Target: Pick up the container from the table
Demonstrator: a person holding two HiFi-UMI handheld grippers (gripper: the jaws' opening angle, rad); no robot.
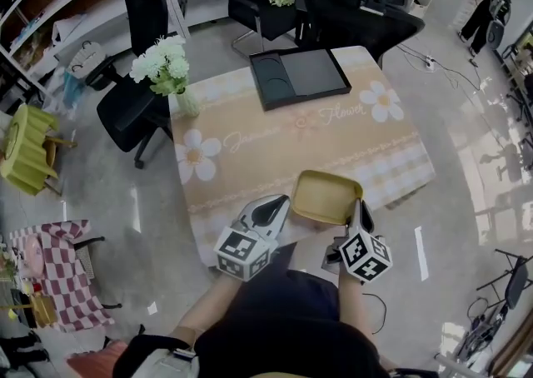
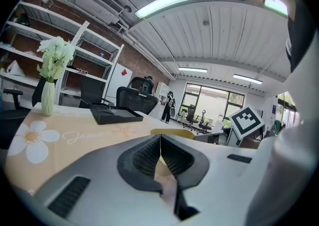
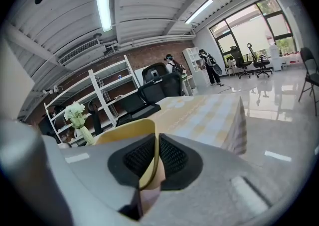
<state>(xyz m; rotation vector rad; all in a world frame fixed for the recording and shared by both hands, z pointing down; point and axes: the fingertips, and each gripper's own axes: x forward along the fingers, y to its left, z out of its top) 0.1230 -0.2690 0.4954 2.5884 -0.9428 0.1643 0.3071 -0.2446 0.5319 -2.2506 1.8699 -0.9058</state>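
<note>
A shallow yellow container [image 1: 326, 196] hangs just above the near edge of the table [image 1: 275, 151], held from both sides. My left gripper [image 1: 283, 205] is shut on its left rim. In the left gripper view the jaws [image 2: 160, 153] pinch a thin yellow wall, and the container's rim [image 2: 174, 133] shows beyond them. My right gripper [image 1: 360, 206] is shut on the right rim. The right gripper view shows its pads [image 3: 156, 158] closed on the yellow wall [image 3: 127, 133], which rises to the left of them.
A black tray [image 1: 300, 75] lies at the table's far side and a vase of white flowers [image 1: 171, 68] stands at the far left corner. Black office chairs [image 1: 133, 101] ring the table. A person [image 1: 483, 10] stands far off at the right.
</note>
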